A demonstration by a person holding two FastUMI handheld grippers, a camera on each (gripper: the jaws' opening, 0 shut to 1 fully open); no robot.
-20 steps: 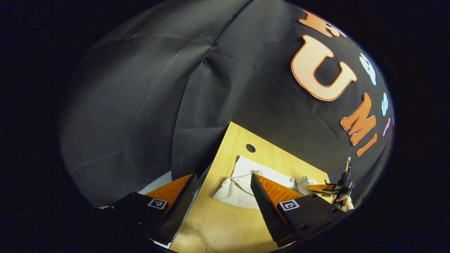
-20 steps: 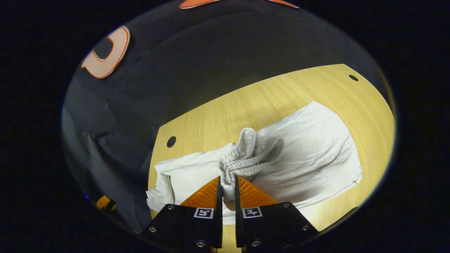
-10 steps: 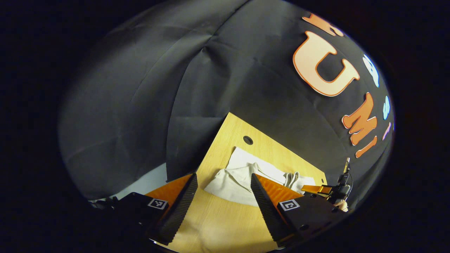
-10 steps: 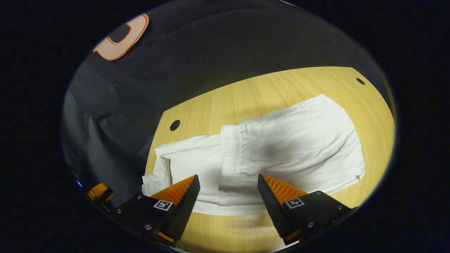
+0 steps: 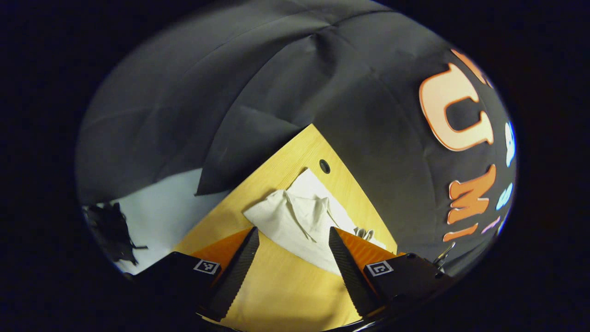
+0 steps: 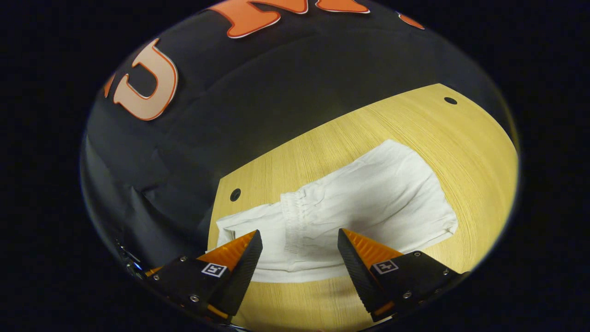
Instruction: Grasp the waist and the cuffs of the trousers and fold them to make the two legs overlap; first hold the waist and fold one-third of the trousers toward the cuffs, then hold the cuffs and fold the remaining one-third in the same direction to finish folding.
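White trousers (image 6: pixel 368 203) lie on the wooden table (image 6: pixel 470 138), with the gathered waistband (image 6: pixel 293 216) folded over and resting on the legs. The cuff end (image 6: pixel 235 226) sticks out to the left beyond the waistband. My right gripper (image 6: pixel 299 246) hovers open just in front of the waistband, holding nothing. In the left gripper view the trousers (image 5: pixel 299 216) show from the cuff end, rumpled, with the waistband (image 5: pixel 366 234) behind the right finger. My left gripper (image 5: pixel 292 249) is open above the table, just short of the cuffs.
A round cable hole (image 6: pixel 235 194) sits near the table corner by the cuffs, and another hole (image 6: pixel 450 100) at the far right. In the left gripper view the table corner carries a hole (image 5: pixel 324 165), with pale floor (image 5: pixel 161 207) beyond the table's left edge.
My right gripper let go of the waistband, opened, and pulled back; the waist now lies flat on the legs. My left gripper stayed open and swung so the cuffs sit closer ahead.
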